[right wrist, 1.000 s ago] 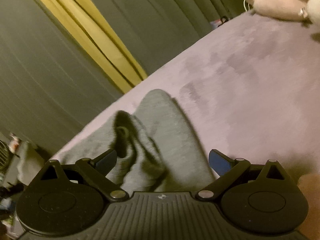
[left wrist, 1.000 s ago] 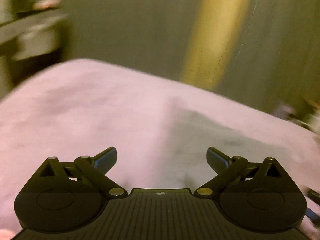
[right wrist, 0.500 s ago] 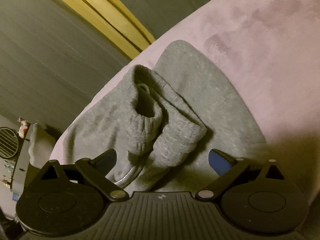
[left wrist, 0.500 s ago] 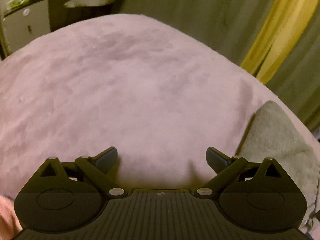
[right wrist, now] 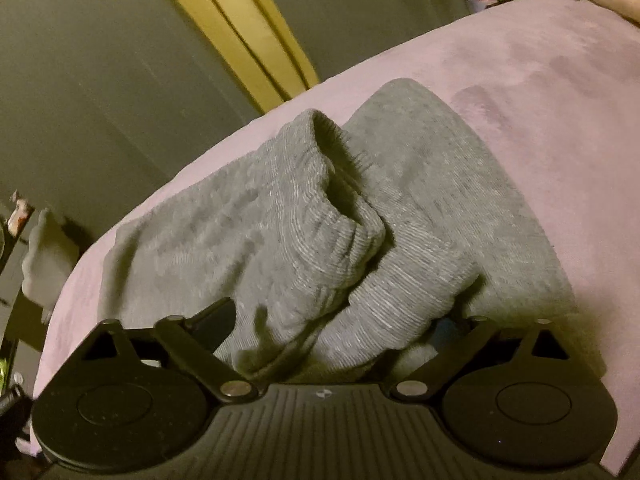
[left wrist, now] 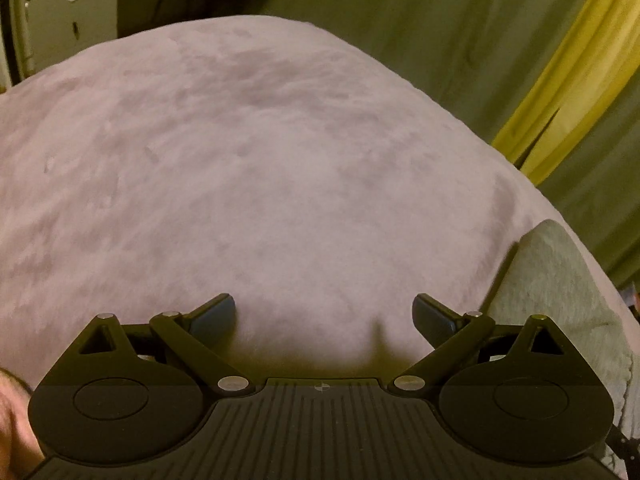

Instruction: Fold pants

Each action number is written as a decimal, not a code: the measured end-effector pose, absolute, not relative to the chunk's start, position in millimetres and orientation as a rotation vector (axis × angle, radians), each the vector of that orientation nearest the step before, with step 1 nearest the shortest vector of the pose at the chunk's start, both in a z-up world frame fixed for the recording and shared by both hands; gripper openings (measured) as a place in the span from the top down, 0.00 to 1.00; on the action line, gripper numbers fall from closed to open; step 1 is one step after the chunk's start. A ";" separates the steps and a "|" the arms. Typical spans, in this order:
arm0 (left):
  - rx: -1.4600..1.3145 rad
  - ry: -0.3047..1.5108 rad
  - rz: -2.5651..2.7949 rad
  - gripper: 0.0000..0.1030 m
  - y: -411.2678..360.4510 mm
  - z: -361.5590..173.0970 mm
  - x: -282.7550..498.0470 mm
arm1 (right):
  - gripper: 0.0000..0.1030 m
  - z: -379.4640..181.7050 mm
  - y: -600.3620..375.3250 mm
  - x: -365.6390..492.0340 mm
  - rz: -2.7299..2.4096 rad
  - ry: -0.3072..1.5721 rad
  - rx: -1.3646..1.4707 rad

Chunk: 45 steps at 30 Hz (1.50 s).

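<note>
Pants [right wrist: 400, 208], grey knit, lie bunched near the bed's [right wrist: 560, 92] edge by the curtain [right wrist: 240, 28], ribbed cuffs folded on top. Right tongs [right wrist: 332, 320] spread wide, cuff fabric between the fingers, not pinched. Left tongs [left wrist: 324, 314] spread, empty, over bare pink cover; pants just to their right.

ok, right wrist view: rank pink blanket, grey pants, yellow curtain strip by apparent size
1-2. grey pants and pink blanket: similar visible area; the pants sit nearer the lens and cover part of the blanket, so unranked.
3. yellow curtain strip: clearly smallest, though farthest away.
</note>
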<state>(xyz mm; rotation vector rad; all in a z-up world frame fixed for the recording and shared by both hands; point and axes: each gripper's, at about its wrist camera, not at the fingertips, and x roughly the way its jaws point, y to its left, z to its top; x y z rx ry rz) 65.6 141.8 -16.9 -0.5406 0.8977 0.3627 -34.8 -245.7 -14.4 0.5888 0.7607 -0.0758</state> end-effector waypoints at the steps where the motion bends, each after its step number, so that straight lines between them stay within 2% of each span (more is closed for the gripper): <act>1: -0.543 0.897 0.364 0.03 142.3 -17.2 65.2 | 0.32 -14.1 -243.9 -34.9 -0.093 0.756 0.574; 3: -0.549 0.901 0.364 0.03 143.4 -16.7 63.7 | 0.43 -15.1 -244.1 -35.9 -0.093 0.749 0.567; 6: -0.556 0.907 0.363 0.03 144.1 -16.6 63.3 | 0.42 -17.3 -247.7 -33.8 -0.089 0.749 0.579; 10: -0.540 0.905 0.358 0.03 141.4 -15.5 64.2 | 0.23 -16.8 -248.6 -26.6 -0.078 0.757 0.630; 12: -0.539 0.905 0.359 0.03 140.8 -16.3 64.2 | 0.24 -15.9 -244.6 -22.1 -0.106 0.756 0.635; 14: -0.545 0.908 0.362 0.03 141.6 -17.0 63.7 | 0.44 -14.0 -241.2 -20.6 -0.147 0.752 0.625; 16: -0.552 0.909 0.362 0.03 142.5 -17.0 63.2 | 0.55 -11.7 -242.5 -22.7 -0.137 0.743 0.662; 19: -0.558 0.909 0.361 0.03 143.4 -17.3 63.5 | 0.62 4.3 -242.9 -28.5 -0.087 0.705 0.695; 25: -0.569 0.920 0.369 0.03 145.3 -18.6 64.3 | 0.64 30.2 -274.5 -56.3 0.113 0.534 1.039; 29: -0.592 0.914 0.375 0.03 147.9 -20.2 63.2 | 0.62 21.0 -282.3 -84.2 0.041 0.514 0.860; 31: -0.589 0.923 0.376 0.03 147.0 -21.4 64.9 | 0.49 -8.6 -287.9 -82.2 -0.138 0.687 0.781; 32: -0.584 0.930 0.375 0.03 146.3 -21.8 66.0 | 0.49 -22.8 -291.1 -78.7 -0.183 0.780 0.765; 33: -0.580 0.932 0.375 0.03 146.5 -21.7 66.6 | 0.50 -29.0 -293.9 -81.2 -0.174 0.770 0.787; 35: -0.576 0.924 0.375 0.03 147.0 -20.9 65.2 | 0.44 -18.7 -293.7 -80.1 -0.151 0.751 0.803; 36: -0.580 0.919 0.377 0.03 147.8 -20.9 64.2 | 0.36 -13.6 -292.1 -77.5 -0.136 0.758 0.794; 37: -0.587 0.920 0.381 0.03 148.9 -21.0 63.8 | 0.33 -9.1 -290.9 -77.0 -0.137 0.752 0.784; 45: -0.596 0.927 0.383 0.03 149.3 -23.6 64.5 | 0.31 2.4 -312.1 -85.4 -0.221 0.743 0.831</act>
